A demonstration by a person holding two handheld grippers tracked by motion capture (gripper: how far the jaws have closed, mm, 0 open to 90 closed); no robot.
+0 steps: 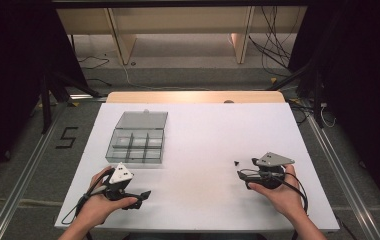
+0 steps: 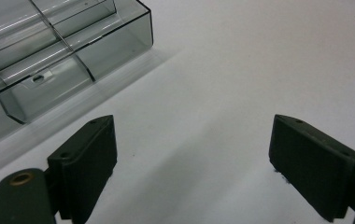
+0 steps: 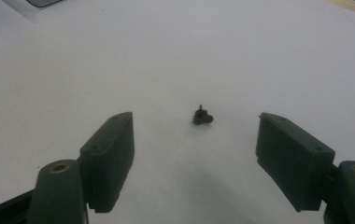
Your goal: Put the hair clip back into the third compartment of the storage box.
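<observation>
Black small screw (image 3: 202,115) lies alone on the white surface (image 1: 203,140), at twelve o'clock from the right gripper (image 3: 194,158) (fingers apart). Left gripper (image 2: 192,163), fingers apart, holds nothing; compartment box (image 2: 49,56) at ten o'clock.

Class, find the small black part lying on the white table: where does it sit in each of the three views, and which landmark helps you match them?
High view: small black part right of centre, just ahead of the right gripper.
Right gripper view: near centre, beyond the open jaws.
Left gripper view: not in it.
Shared landmark: the clear compartment box, upper left in the left gripper view.
</observation>
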